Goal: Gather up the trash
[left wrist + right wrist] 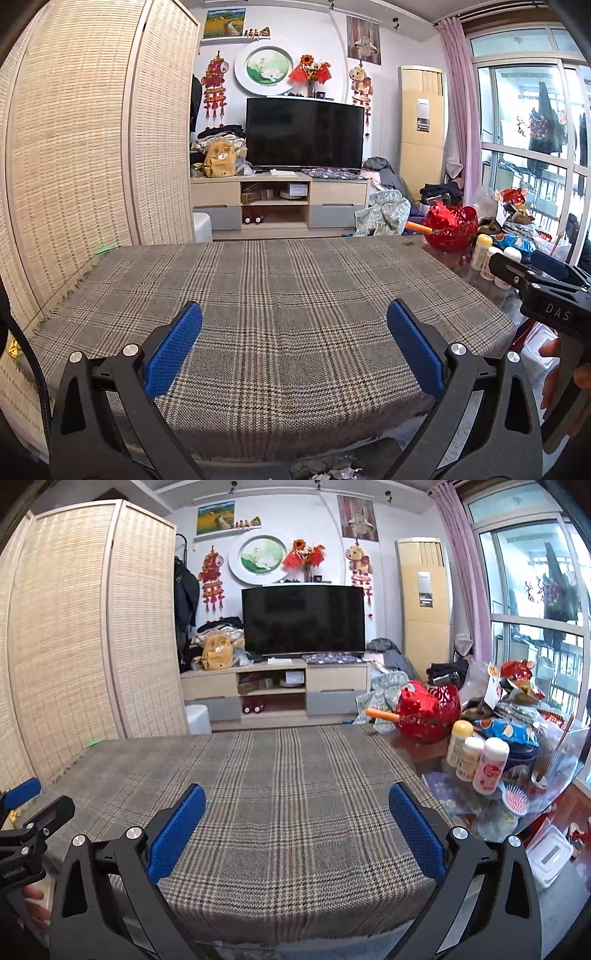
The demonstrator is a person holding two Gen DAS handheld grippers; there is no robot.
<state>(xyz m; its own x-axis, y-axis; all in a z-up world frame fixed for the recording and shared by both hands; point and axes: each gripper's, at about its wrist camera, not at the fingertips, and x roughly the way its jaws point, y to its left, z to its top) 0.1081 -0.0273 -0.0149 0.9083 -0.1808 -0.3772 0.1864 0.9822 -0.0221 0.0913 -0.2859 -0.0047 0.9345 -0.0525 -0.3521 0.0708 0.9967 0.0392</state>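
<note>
Two tools, both spread wide with nothing between their blue pads, hover side by side over the near edge of a worktop covered with a grey plaid cloth. Left tool: seen from its own camera, jaws apart; it also shows at the left edge of the right wrist view. Right tool: jaws likewise apart; its black body and the holding hand appear at the right edge of the left wrist view. Crumpled trash, grey and white, lies low at the bottom edge of the left wrist view, below the worktop's near edge; what it rests on cannot be told. Right end of the worktop: red cut-out bowl, three small bottles, a blue snack bag and a pink hairbrush. Background: television on a low cabinet, woven folding screen at left.
</note>
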